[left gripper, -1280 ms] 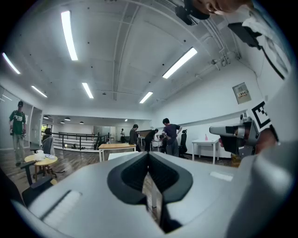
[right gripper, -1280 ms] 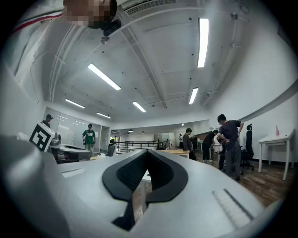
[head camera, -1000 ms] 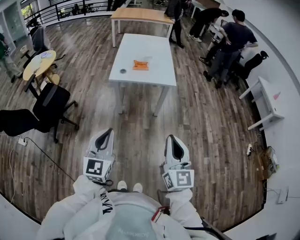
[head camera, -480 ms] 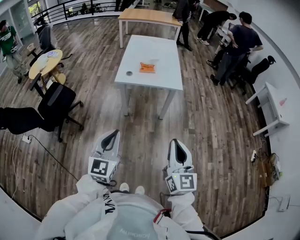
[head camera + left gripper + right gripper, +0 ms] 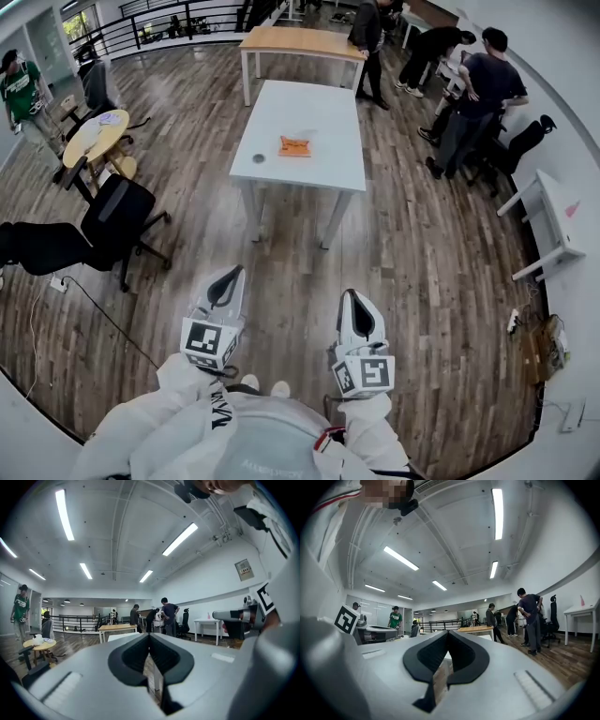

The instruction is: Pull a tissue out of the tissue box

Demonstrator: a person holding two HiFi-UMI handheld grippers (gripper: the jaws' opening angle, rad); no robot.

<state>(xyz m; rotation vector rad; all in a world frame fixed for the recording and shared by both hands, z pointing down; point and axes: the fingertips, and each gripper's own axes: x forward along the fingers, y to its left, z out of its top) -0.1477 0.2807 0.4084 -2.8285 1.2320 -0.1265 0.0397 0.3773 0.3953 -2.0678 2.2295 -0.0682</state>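
Observation:
An orange tissue pack (image 5: 294, 145) lies flat on the white table (image 5: 319, 169), well ahead of me across bare wooden floor. Both grippers are held level in front of my body, far short of the table. In the head view the left gripper (image 5: 228, 274) and the right gripper (image 5: 352, 296) have their jaws together with nothing in them. The left gripper view shows the left gripper (image 5: 149, 634) with black jaws meeting at the tip. The right gripper (image 5: 447, 632) looks the same in its own view. Neither touches the pack.
A small dark round object (image 5: 258, 158) sits on the white table's left part. Black office chairs (image 5: 117, 211) and a round wooden table (image 5: 97, 133) stand at the left. A wooden table (image 5: 302, 40) is behind, with people (image 5: 473, 94) and a white desk (image 5: 551, 217) at the right.
The white table with the orange pack has come nearer and lower in the head view. Both grippers sit slightly lower in the picture and stay shut.

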